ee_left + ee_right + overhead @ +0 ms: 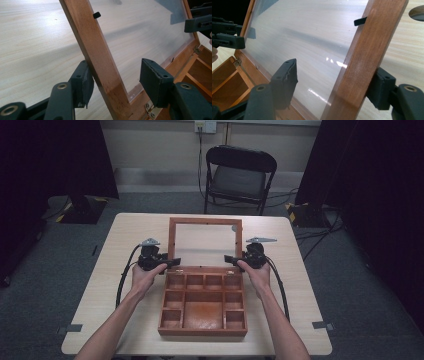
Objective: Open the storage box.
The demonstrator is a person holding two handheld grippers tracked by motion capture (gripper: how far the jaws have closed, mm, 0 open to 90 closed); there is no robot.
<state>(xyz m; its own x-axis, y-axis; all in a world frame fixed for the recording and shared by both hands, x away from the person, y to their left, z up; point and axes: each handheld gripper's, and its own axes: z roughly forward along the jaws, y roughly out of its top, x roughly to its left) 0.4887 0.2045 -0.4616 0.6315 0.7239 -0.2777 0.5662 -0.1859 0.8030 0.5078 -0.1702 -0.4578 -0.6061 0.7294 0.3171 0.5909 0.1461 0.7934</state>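
Left gripper (pixel 171 263): jaws spread astride the left rail of the glazed lid (pixel 205 245), outer pad against the wood, inner pad clear of it. Wooden compartment box (pixel 203 303): at table (pixel 125 235) centre, lid raised upright on rear hinges, tray open towards the person. Right gripper (pixel 231 260): jaws spread astride the right rail, outer pad touching, inner pad apart.

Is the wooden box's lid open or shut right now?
Open. The lid is swung back past its hinges, baring the box and its empty compartments; the table shows through its clear pane.
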